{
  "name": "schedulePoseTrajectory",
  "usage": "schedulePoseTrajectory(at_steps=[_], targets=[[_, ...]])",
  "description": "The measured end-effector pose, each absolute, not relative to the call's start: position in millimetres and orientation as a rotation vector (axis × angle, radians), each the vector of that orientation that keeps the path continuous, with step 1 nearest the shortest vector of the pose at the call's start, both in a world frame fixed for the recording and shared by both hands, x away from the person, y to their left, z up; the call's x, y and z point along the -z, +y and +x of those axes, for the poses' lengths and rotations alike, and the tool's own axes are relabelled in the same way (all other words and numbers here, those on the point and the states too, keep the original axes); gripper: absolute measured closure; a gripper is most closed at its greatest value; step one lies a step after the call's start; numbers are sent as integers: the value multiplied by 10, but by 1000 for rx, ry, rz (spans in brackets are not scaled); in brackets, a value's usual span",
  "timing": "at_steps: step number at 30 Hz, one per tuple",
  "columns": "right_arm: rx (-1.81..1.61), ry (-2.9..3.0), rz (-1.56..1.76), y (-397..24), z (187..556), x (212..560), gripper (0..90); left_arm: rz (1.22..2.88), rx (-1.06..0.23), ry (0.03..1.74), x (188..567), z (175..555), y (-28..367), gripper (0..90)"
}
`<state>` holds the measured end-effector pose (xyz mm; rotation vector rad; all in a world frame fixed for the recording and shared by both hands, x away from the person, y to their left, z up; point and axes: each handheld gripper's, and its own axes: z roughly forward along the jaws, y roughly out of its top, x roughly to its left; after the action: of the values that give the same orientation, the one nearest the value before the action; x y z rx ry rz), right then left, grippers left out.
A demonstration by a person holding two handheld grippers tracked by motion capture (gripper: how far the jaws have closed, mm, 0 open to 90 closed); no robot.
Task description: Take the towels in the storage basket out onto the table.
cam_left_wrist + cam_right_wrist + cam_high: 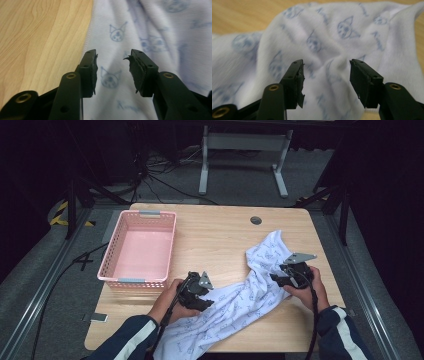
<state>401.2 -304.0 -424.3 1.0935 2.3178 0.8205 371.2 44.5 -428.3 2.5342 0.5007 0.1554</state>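
From the high view I see a pink basket (137,249) at the left of the wooden surface (220,232), well apart from the white printed cloth (240,302) lying crumpled from the right side toward the near edge. My left gripper (199,292) sits at the cloth's left edge, my right gripper (286,275) on its upper part. In the left gripper view, the jaws stand released just above the cloth (150,30), bare wood to the left. In the right gripper view, the jaws stand released over a raised fold (332,45), nothing pinched.
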Motion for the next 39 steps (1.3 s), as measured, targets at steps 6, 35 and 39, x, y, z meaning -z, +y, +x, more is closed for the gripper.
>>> schedulePoseTrajectory(at_steps=[6,35,39], targets=[[-809,2336,1170,-3195,3816,4307,459,2580,-129,496,4448,3872,237,705],[-675,2266,1251,-3608,4102,4392,706,2426,-205,830,4419,3276,1635,839],[-786,2235,1224,-3584,4131,4245,575,2424,-200,758,4382,3269,1452,733]])
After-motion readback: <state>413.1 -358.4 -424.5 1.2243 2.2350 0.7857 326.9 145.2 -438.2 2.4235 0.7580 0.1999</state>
